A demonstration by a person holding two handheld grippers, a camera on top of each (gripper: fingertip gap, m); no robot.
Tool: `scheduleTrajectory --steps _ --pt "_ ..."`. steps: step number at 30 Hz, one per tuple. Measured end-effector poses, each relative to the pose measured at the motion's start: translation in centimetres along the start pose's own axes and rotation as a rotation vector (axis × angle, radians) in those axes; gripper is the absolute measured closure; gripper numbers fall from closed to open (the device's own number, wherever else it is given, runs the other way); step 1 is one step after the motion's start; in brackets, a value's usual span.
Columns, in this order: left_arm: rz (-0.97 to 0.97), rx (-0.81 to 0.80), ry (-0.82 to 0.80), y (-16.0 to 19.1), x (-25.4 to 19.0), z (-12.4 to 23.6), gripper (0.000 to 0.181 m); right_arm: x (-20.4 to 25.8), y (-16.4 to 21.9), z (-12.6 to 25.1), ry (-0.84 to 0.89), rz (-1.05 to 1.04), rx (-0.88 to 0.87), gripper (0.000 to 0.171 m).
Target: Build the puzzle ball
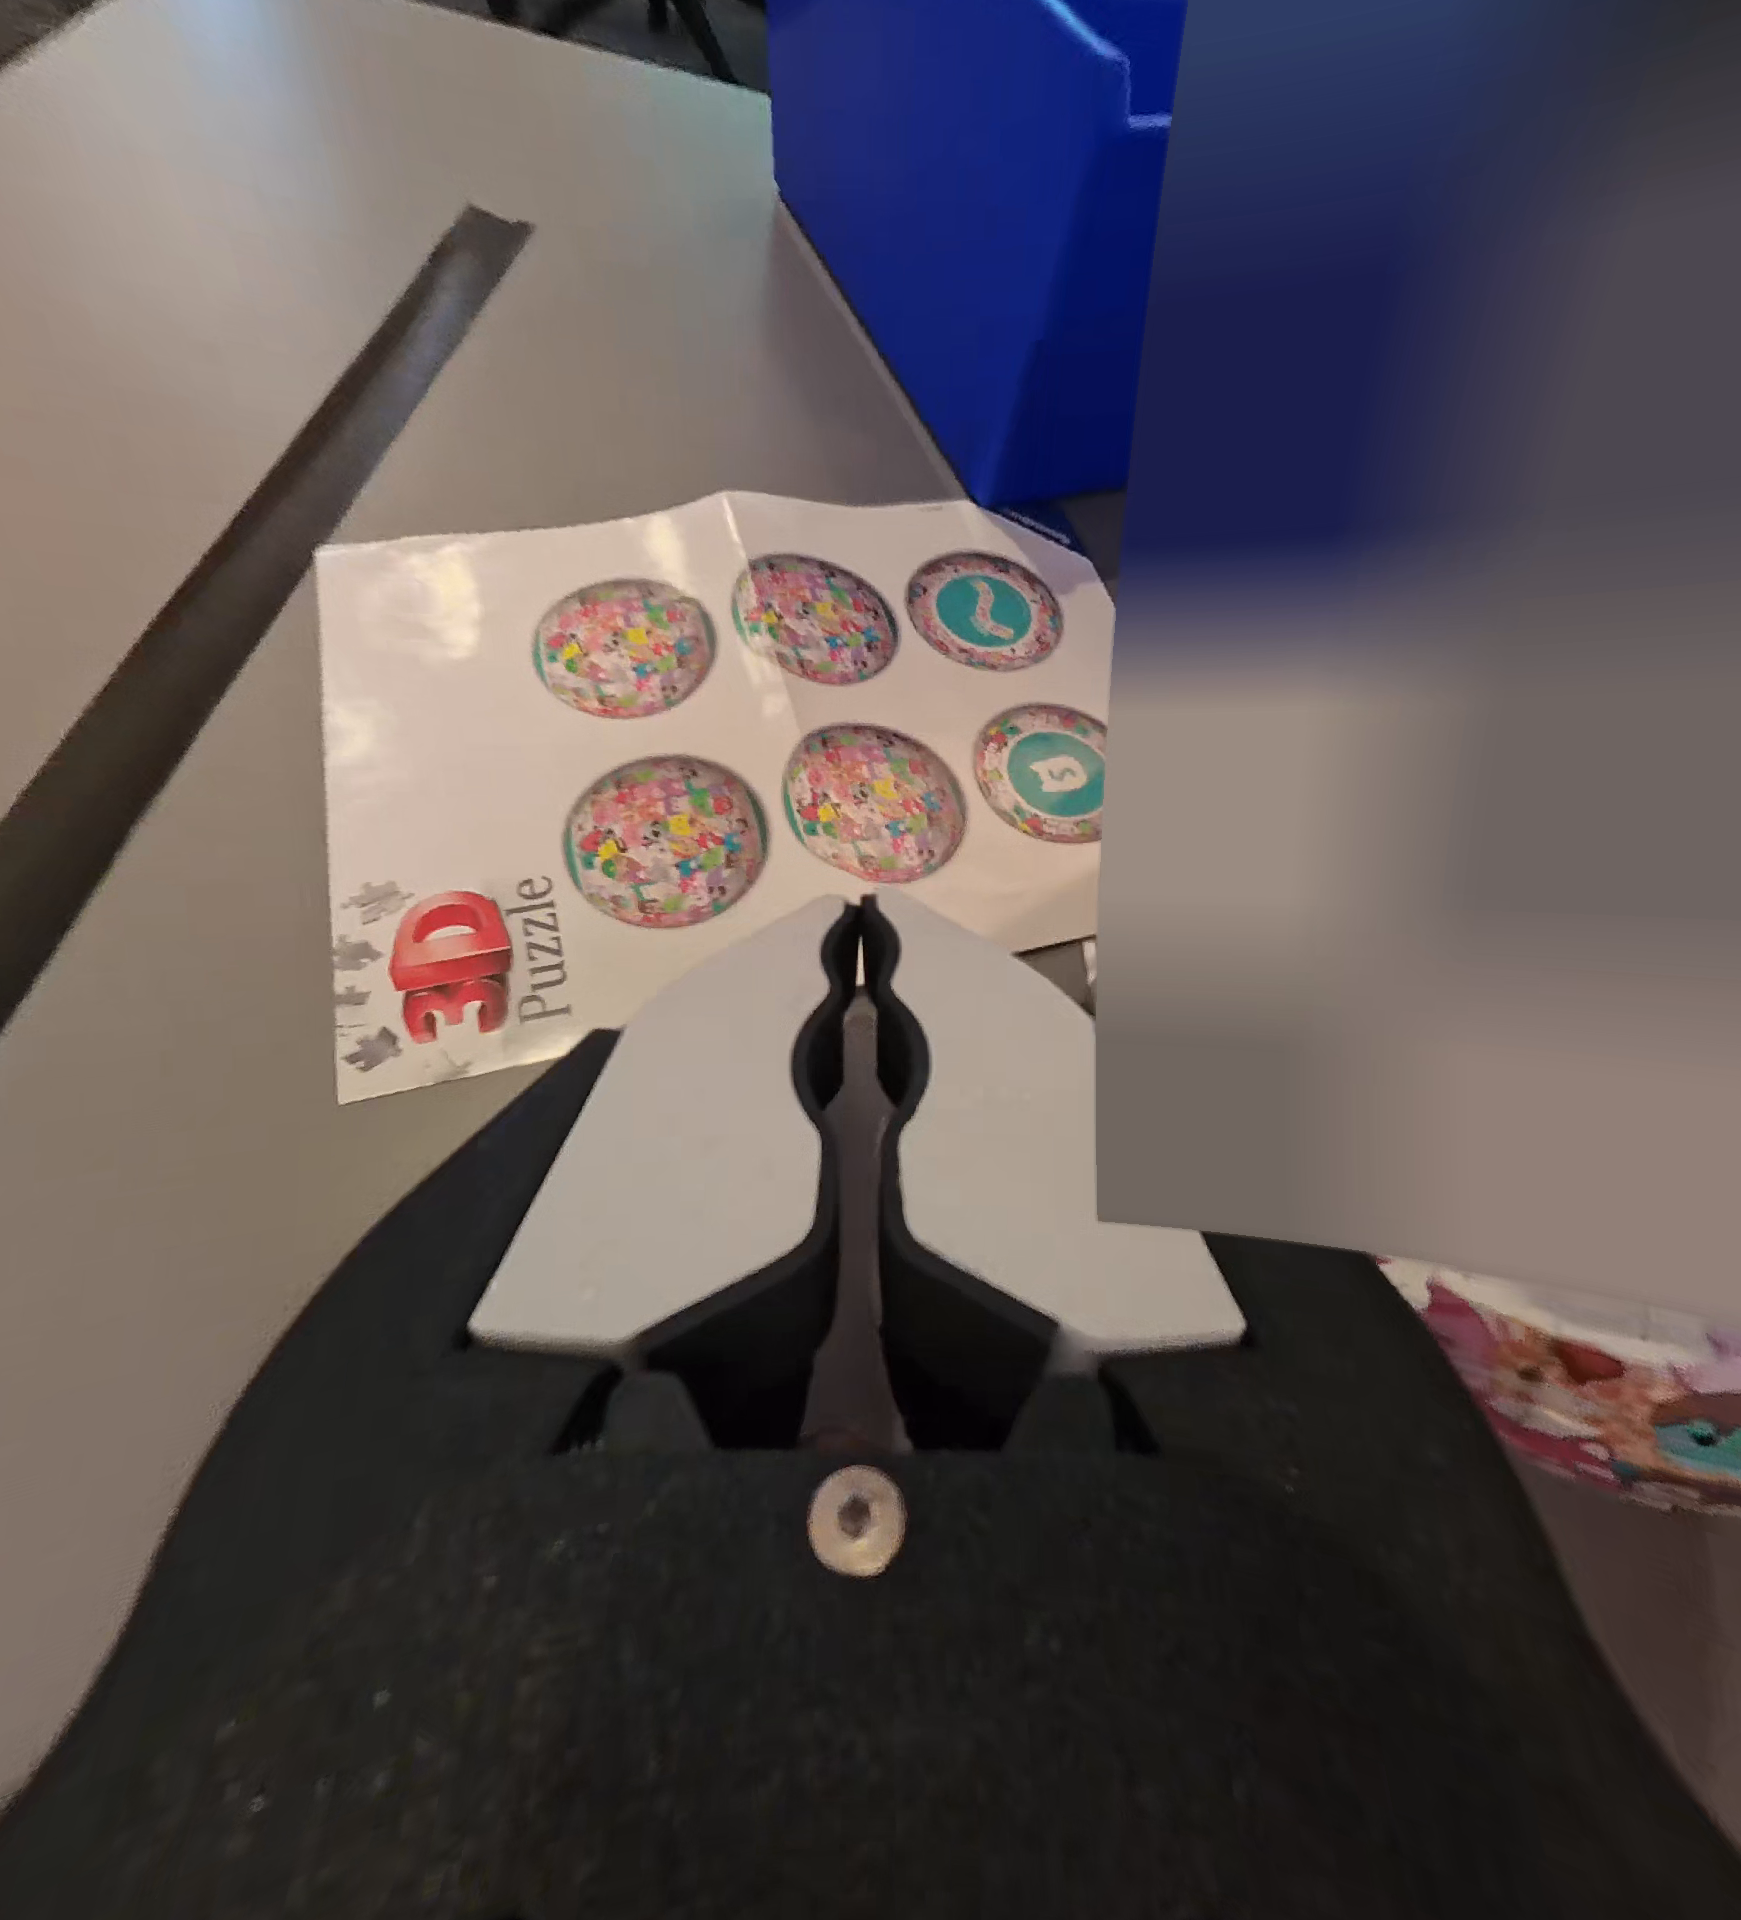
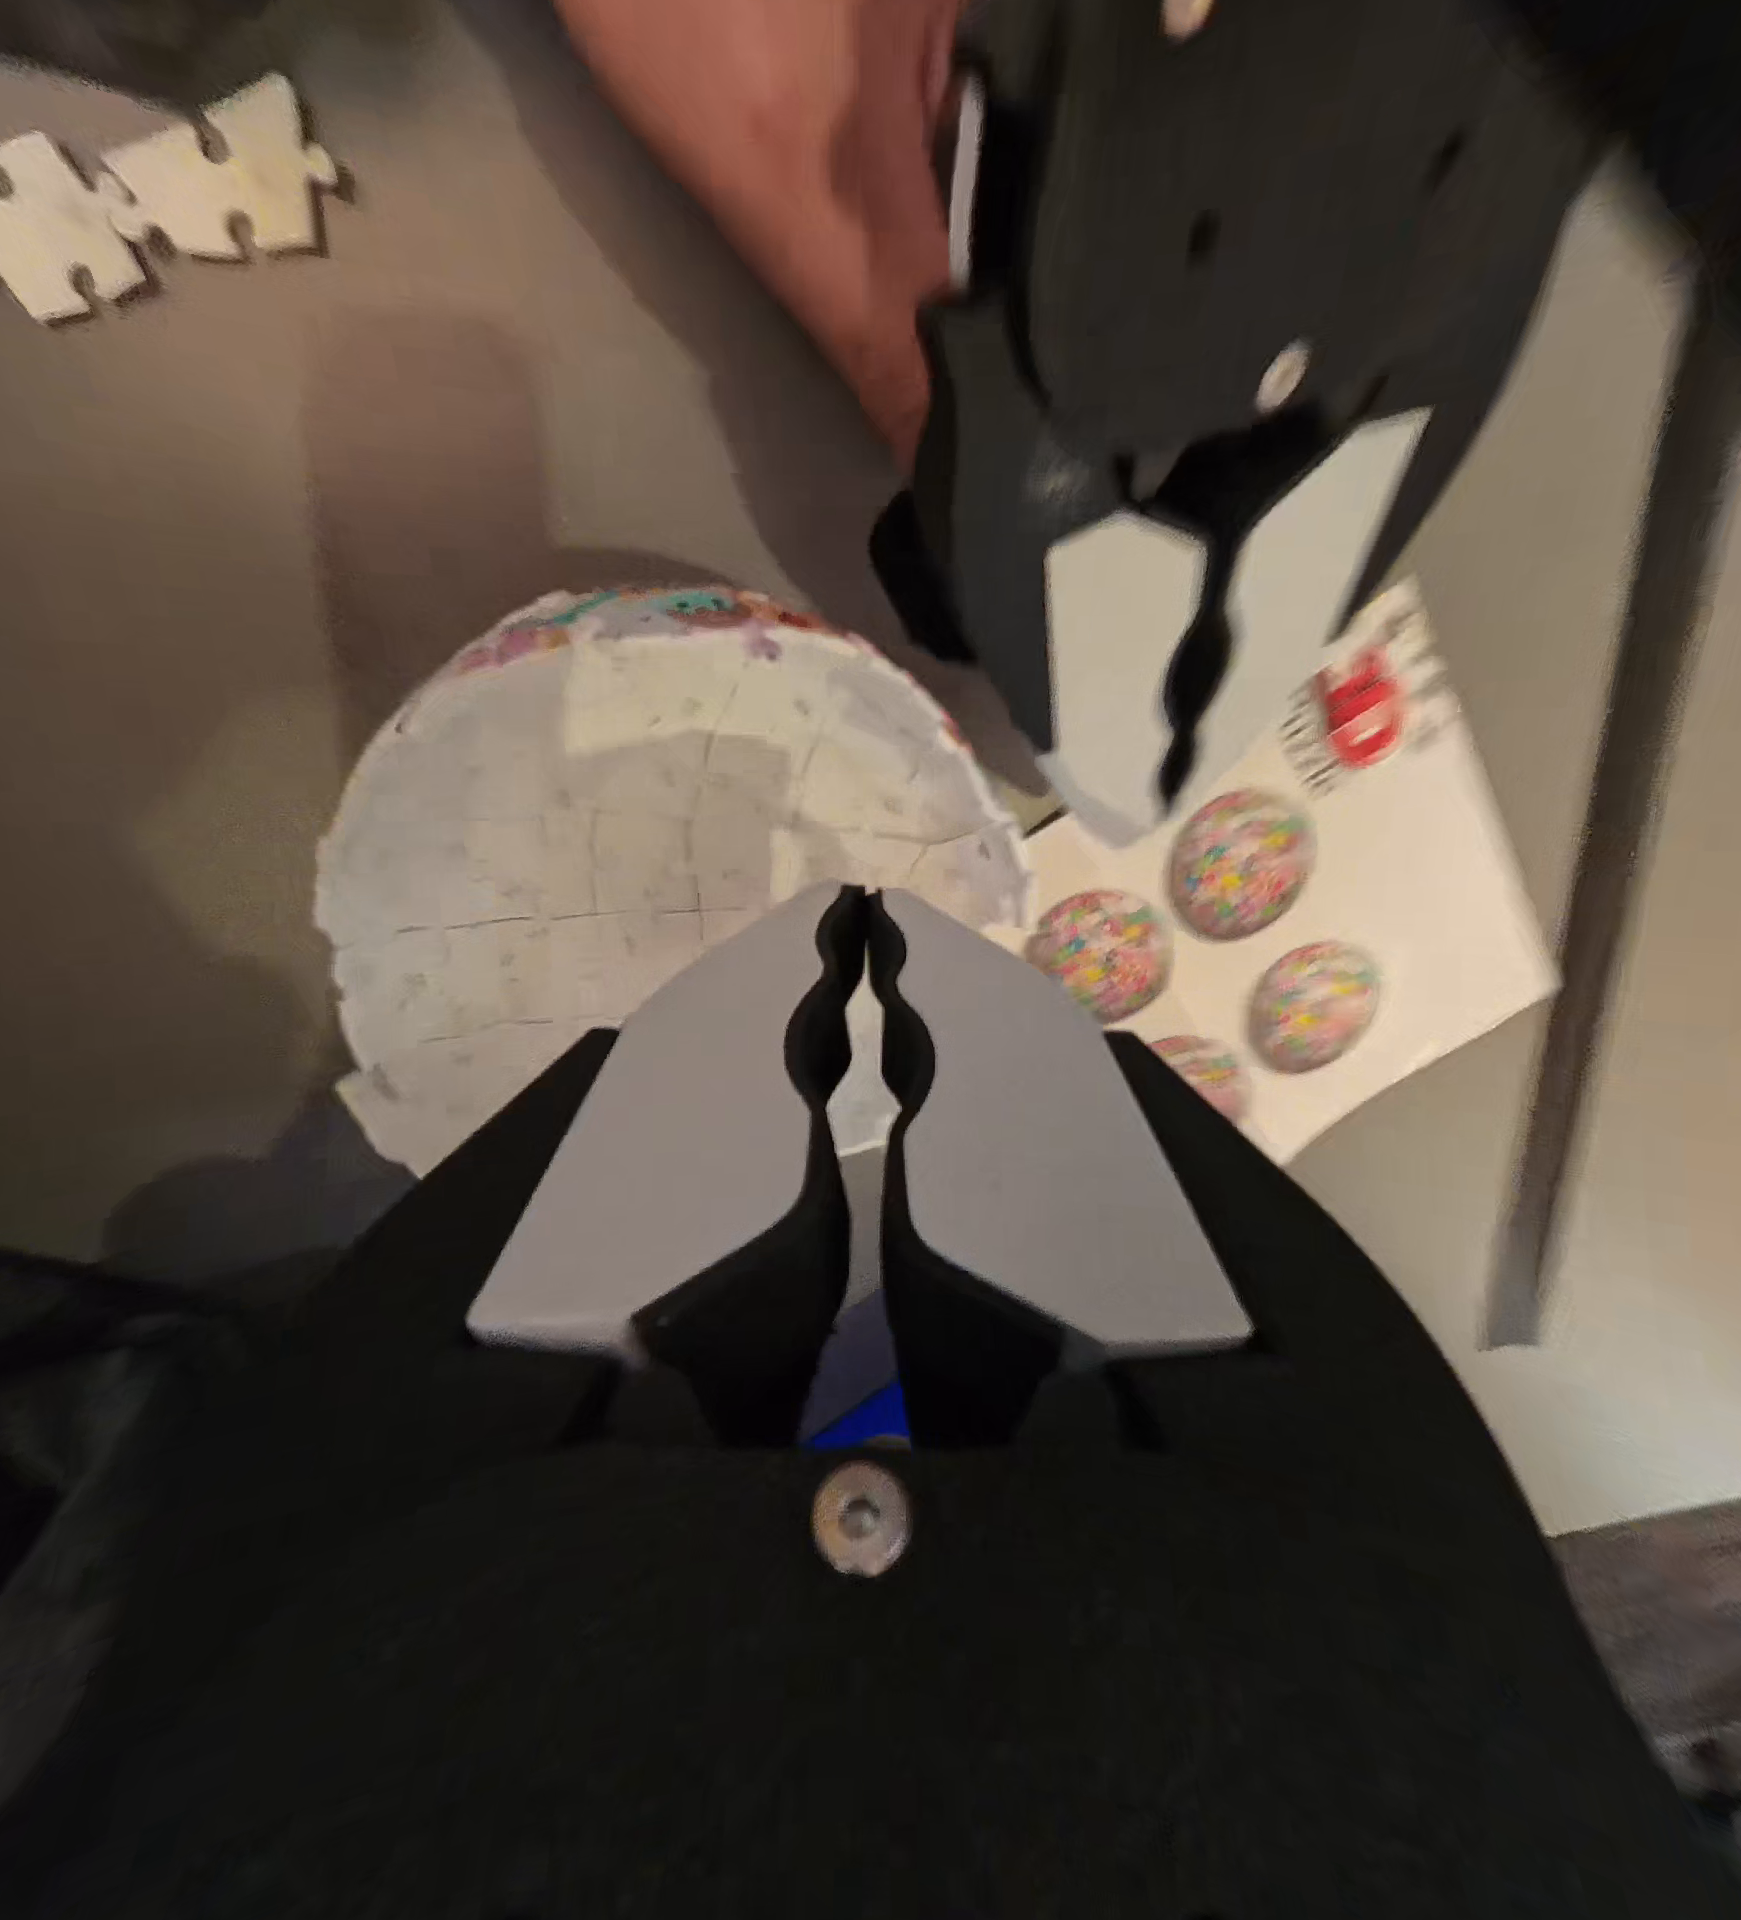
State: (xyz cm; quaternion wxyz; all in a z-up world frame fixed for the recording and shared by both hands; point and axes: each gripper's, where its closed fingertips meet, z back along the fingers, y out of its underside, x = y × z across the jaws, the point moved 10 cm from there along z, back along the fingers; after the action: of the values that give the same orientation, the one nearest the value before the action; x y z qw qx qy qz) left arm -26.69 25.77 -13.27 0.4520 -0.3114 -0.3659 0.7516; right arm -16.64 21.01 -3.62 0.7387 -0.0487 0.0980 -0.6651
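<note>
Left gripper (image 1: 866, 906): closed, empty; instruction sheet (image 1: 700, 769) ahead, blue bin (image 1: 959, 260) beyond. Right gripper (image 2: 864, 899): closed, empty, over half-built puzzle ball (image 2: 637, 831); joined loose pieces (image 2: 133, 197) far left.

- The table (image 2: 222, 499) carries everything: the half-built ball, the loose pieces, the leaflet.
- In the right wrist view the half-built ball (image 2: 658, 862) sits at centre, hollow side up, just beyond the right gripper (image 2: 866, 909).
- Two joined loose pieces (image 2: 133, 203) lie at 10 o'clock from the ball, well apart from it.
- The leaflet (image 2: 1365, 935) lies flat at 3 o'clock from the ball, its near corner just beside the rim.
- The left gripper (image 2: 1172, 774) hangs above the leaflet, at 2 o'clock from the ball, a hand (image 2: 804, 177) behind it.
- In the left wrist view the bin (image 1: 949, 260) stands at 1 o'clock beyond the leaflet (image 1: 637, 779).
- The ball's edge (image 1: 1624, 1423) shows at 4 o'clock.
</note>
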Motion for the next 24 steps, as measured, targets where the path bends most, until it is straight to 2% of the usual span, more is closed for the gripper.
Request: scheduleTrajectory --steps 3,5,8,10,11,14,17,20,23,24 --pt "-0.019 0.056 0.022 0.1 -0.2 -0.6 0.181 -0.2 1.4 2.2 0.237 0.144 -0.24 0.171" --pt "-0.028 0.095 0.034 0.3 -0.4 -1.0 0.181 -0.3 2.8 4.1 0.385 0.117 -0.48 0.171" --pt "-0.021 0.141 0.03 0.4 -0.3 -1.5 0.181 0.8 5.1 7.7 0.453 -0.151 -0.725 0.171" --pt "0.01 0.157 0.046 0.4 0.0 -1.6 0.181 2.6 6.1 9.2 0.38 -0.362 -0.931 0.171" --pt "0.039 0.159 0.058 0.4 0.3 -1.7 0.181 3.4 6.6 9.2 0.367 -0.395 -0.959 0.171" --pt "0.187 0.151 0.178 0.3 1.6 -1.7 0.181 5.2 7.5 8.3 0.586 -0.216 -0.853 0.171" --pt "0.388 0.089 0.361 0.5 3.4 -1.3 0.181 4.8 6.6 6.8 0.57 0.089 -0.547 0.171" --pt "0.419 -0.037 0.409 0.3 4.0 -0.1 0.181 2.9 5.1 6.4 0.494 0.405 -0.389 0.171" --pt "0.369 -0.011 0.43 0.3 3.4 -0.2 0.181 1.1 4.2 5.3 0.303 0.748 -0.198 0.171" --pt "0.347 0.012 0.425 0.2 3.1 -0.4 0.181 0.8 4.4 4.6 0.248 0.85 -0.18 0.171"
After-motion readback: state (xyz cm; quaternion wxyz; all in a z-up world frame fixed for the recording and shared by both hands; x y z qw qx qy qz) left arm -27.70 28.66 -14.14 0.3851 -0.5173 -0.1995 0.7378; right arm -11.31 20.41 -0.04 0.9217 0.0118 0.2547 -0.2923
